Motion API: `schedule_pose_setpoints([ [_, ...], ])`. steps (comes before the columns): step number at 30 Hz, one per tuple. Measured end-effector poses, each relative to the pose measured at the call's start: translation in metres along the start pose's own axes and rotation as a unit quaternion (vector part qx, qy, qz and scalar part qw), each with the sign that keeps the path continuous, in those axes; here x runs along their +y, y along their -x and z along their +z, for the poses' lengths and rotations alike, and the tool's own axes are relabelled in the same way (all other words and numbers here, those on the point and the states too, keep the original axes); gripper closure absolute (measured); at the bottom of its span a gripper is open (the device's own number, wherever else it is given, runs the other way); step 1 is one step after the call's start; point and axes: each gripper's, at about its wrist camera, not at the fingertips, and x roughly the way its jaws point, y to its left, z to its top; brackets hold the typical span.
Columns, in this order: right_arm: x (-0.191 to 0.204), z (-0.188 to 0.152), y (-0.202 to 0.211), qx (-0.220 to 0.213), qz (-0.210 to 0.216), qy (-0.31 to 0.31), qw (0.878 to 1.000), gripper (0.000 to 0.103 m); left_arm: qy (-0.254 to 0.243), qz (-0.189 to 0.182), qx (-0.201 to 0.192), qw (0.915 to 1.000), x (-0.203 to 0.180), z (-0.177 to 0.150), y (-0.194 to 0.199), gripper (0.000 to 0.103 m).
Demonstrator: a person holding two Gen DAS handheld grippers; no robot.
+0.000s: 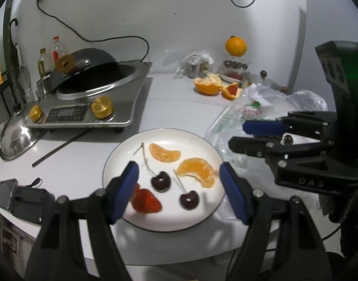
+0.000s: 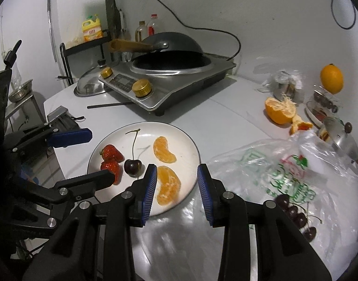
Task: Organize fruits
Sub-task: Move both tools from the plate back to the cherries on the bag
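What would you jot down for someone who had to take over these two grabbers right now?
Left gripper: open, empty, above the plate.
Right gripper: open, empty, at the plate's near edge.
On the plate: two orange segments, two cherries, two strawberry pieces.
Off it: more cherries in the plastic bag, a peeled orange and a whole one at the back.
Done: the first fruits are plated. Left: probably the rest.

white counter point(image 1: 90, 168) is pretty crowded: plate point(image 1: 122, 154) near the front, cooktop point(image 1: 132, 98) far left with a pot lid point(image 1: 15, 140) and chopstick point(image 1: 59, 147) beside it, plastic bag point(image 2: 261, 164) on the right, peeled orange point(image 1: 207, 85) at the back
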Motion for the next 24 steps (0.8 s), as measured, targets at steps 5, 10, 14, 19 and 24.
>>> schedule_pose_setpoints([
  [5, -0.017, -0.010, 0.018, -0.009, -0.007, -0.013, 1.000, 0.065, -0.006, -0.006, 0.004, 1.0000, -0.020, 0.002, 0.001, 0.030],
  [10, -0.041, -0.023, 0.037, -0.019, -0.021, -0.030, 0.999, 0.065, -0.020, -0.012, 0.009, 0.9997, -0.045, 0.004, -0.002, 0.030],
  [14, -0.059, -0.033, 0.050, -0.023, -0.030, -0.042, 0.998, 0.065, -0.029, -0.018, 0.009, 0.9994, -0.065, 0.008, -0.006, 0.030],
  [19, -0.081, -0.048, 0.062, -0.025, -0.040, -0.057, 0.997, 0.064, -0.040, -0.026, 0.013, 0.9988, -0.089, 0.010, -0.013, 0.030],
  [24, -0.106, -0.063, 0.068, -0.025, -0.048, -0.075, 0.996, 0.055, -0.053, -0.033, 0.021, 0.9979, -0.111, 0.013, -0.021, 0.030],
])
